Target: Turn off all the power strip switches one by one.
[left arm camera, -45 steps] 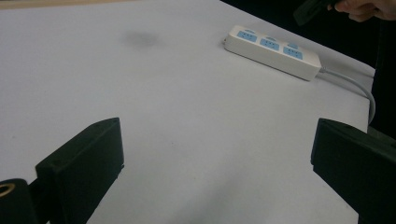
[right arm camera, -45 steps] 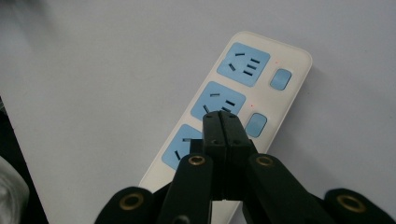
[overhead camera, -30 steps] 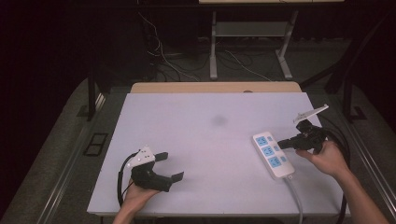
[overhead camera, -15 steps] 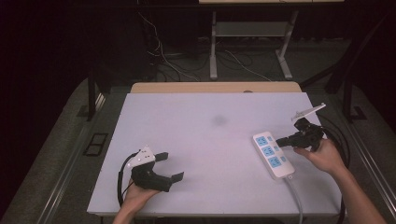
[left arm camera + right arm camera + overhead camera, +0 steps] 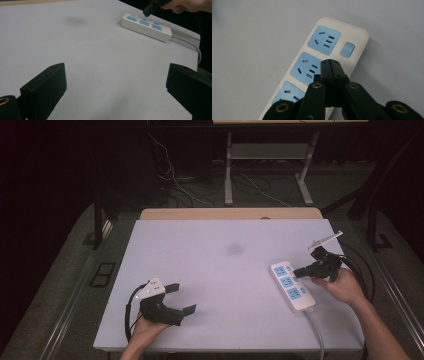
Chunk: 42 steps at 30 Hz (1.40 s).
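Jaws pressed together, the right gripper (image 5: 330,62) hangs over the white plastic power strip with blue sockets (image 5: 317,67), apparently aiming at its blue switch button (image 5: 347,49). The left gripper (image 5: 181,298) rests spread wide on the pale table (image 5: 210,265), idle.

White plastic power strip (image 5: 359,40) with light blue socket faces and blue switch, on pale lilac-grey table (image 5: 210,250) bearing one dark smudge

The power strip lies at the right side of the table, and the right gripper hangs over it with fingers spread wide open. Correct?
Not quite. The right gripper is over the power strip, but its fingers are shut together, as the right gripper view shows. The strip's place is as stated.
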### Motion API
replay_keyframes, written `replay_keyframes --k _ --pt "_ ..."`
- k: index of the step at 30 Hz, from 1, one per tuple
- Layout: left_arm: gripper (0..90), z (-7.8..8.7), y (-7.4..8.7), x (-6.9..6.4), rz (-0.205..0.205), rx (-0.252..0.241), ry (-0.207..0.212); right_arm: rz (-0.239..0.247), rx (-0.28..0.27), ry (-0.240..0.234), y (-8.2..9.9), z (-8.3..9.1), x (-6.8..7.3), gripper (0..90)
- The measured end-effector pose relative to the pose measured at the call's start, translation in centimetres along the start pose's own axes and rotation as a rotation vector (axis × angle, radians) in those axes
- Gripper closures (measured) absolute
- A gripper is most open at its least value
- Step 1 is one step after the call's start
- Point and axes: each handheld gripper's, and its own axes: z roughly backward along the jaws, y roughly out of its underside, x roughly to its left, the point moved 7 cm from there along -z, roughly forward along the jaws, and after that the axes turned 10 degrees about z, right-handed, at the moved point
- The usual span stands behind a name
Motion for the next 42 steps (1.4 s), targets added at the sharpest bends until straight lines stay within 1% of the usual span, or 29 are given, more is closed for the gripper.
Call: replay_keyframes --k 6,9,14,18,20,25,31,35,38,42 --pt "1.6 0.1 0.0 0.1 -0.002 -0.002 -0.004 0.011 0.033 0.000 0.3 -0.7 0.2 90.0" --pt "1.6 0.1 0.0 0.1 -0.002 -0.003 -0.004 0.009 0.017 -0.002 0.4 -0.8 0.1 90.0" --pt "1.6 0.1 0.0 0.0 -0.001 -0.001 -0.001 0.000 0.007 0.000 0.5 -0.7 0.0 90.0" --pt "1.6 0.1 0.0 -0.1 -0.001 -0.001 0.003 0.026 0.018 0.019 0.5 -0.7 0.1 90.0" --pt "1.6 0.2 0.0 -0.1 -0.005 -0.001 0.003 0.031 0.019 0.024 0.5 -0.8 0.1 90.0" --pt "1.6 0.1 0.2 -0.3 -0.006 0.004 0.004 0.029 -0.011 0.012 0.7 -0.7 0.0 90.0" --pt "1.6 -0.2 0.2 -0.2 -0.006 0.011 0.005 0.010 -0.047 -0.009 1.1 -0.7 -0.1 90.0" --pt "1.6 -0.2 0.2 -0.1 -0.005 0.012 0.002 0.028 -0.040 0.004 1.1 -0.8 0.0 90.0" --pt "1.6 -0.1 0.2 -0.2 -0.004 0.009 0.002 0.025 -0.043 0.008 1.1 -0.8 0.0 90.0" --pt "1.6 -0.1 0.3 -0.1 -0.005 0.012 0.001 0.035 -0.039 0.019 1.1 -0.8 0.1 90.0"
